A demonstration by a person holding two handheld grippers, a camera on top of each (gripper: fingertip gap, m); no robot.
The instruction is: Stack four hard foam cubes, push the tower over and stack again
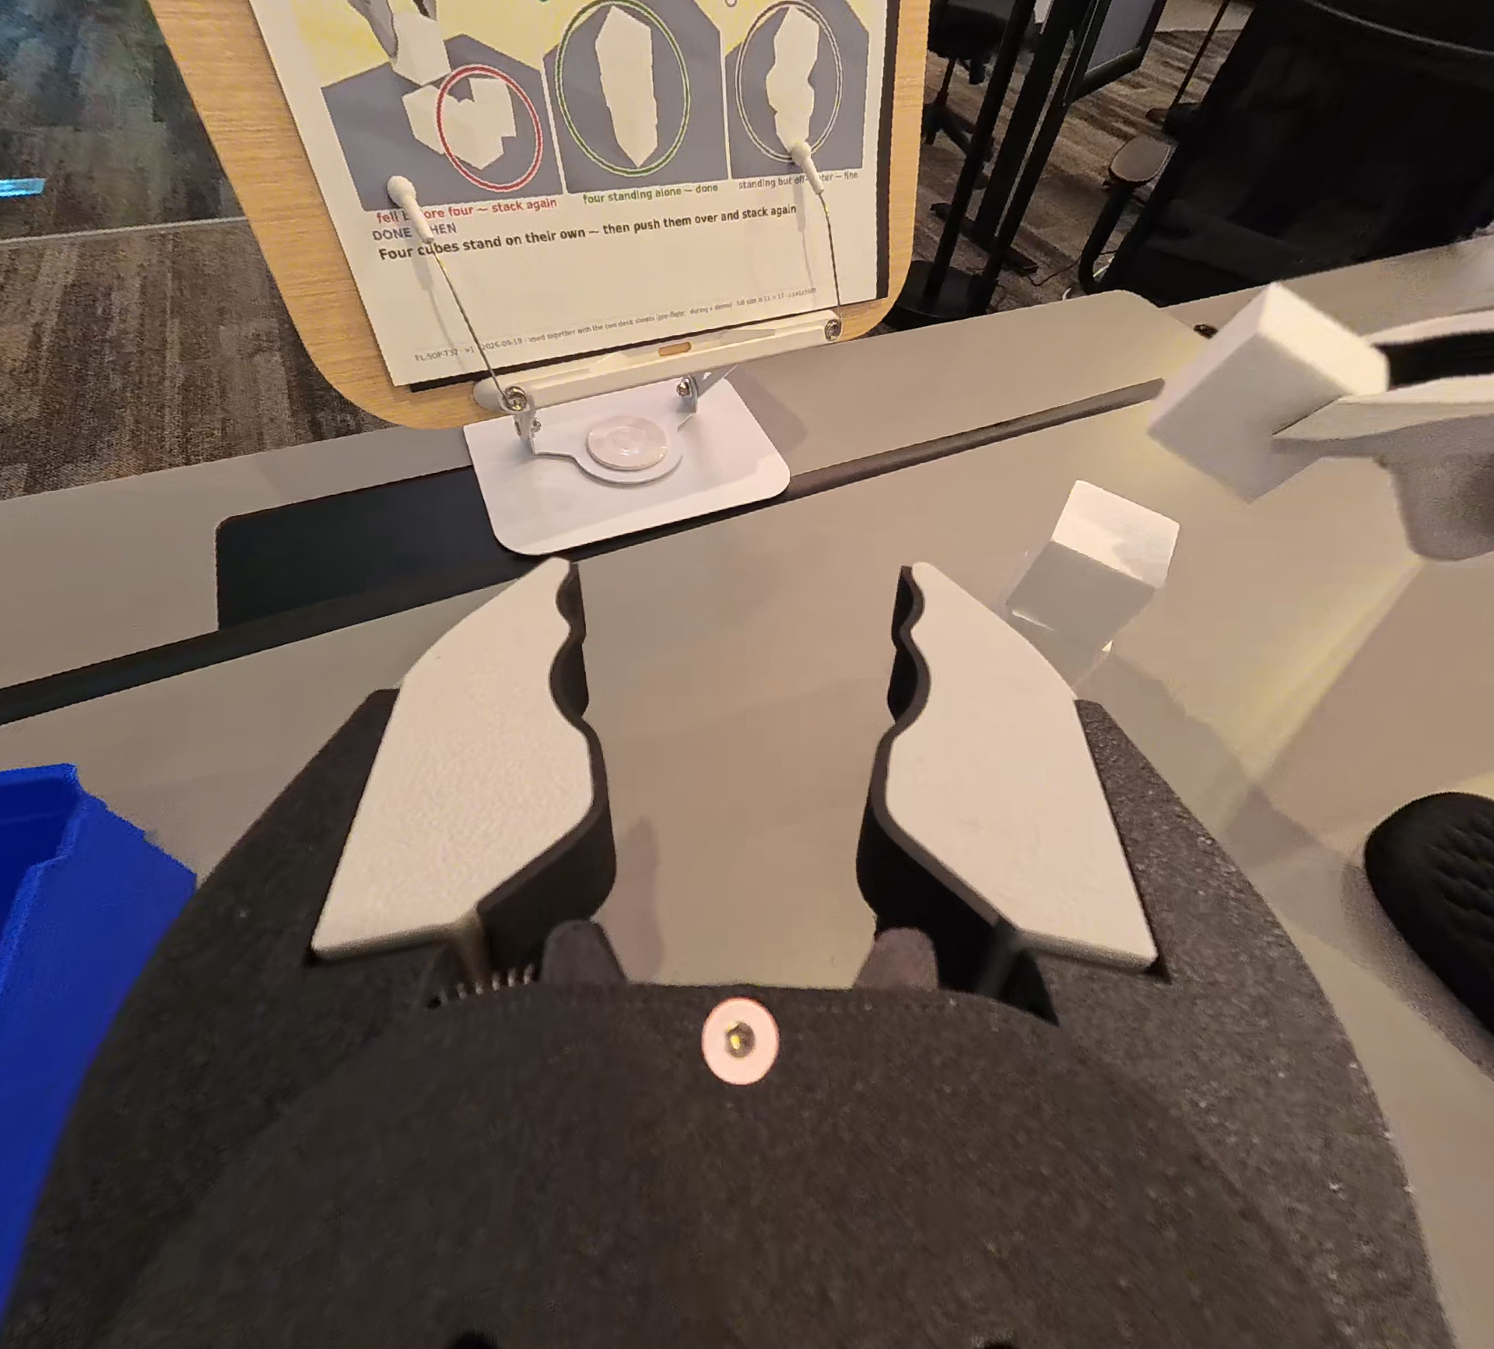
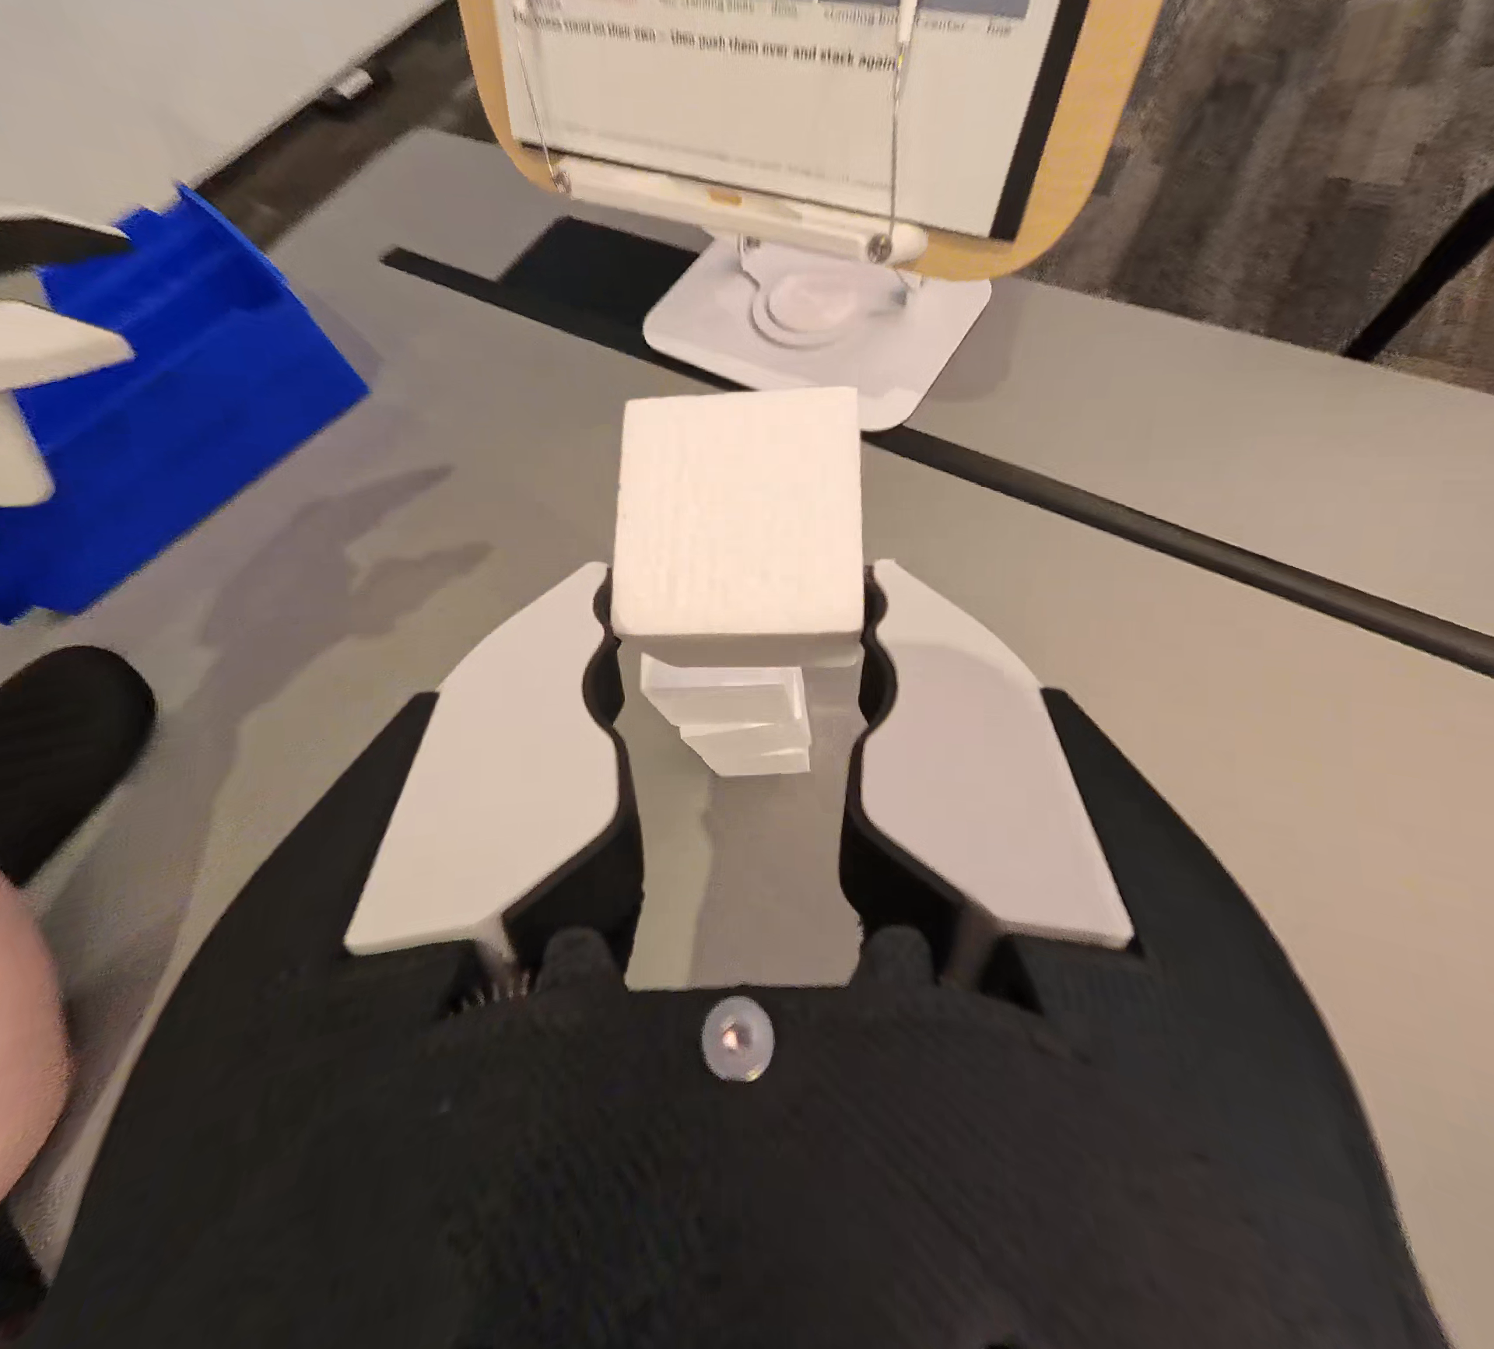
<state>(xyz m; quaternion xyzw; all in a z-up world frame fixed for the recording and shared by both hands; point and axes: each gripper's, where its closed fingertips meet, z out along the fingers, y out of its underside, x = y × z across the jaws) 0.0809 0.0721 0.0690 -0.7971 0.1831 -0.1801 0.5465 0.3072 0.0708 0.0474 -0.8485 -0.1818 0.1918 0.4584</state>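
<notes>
At frame centre, the right gripper clamps a white foam cube by opposite flat faces above the stacked cubes; it looks light and stiff. The left gripper gapes empty.

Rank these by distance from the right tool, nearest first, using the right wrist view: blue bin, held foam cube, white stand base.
1. Held foam cube: between the right tool fingers.
2. White stand base: straight ahead, beyond the cube.
3. Blue bin: far left; close to the base's distance, so this ranking is tentative.

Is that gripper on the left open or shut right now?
Open. In its own view the left gripper shows a wide gap between its two fingers, with only bare grey table visible between them and no cube held.
</notes>
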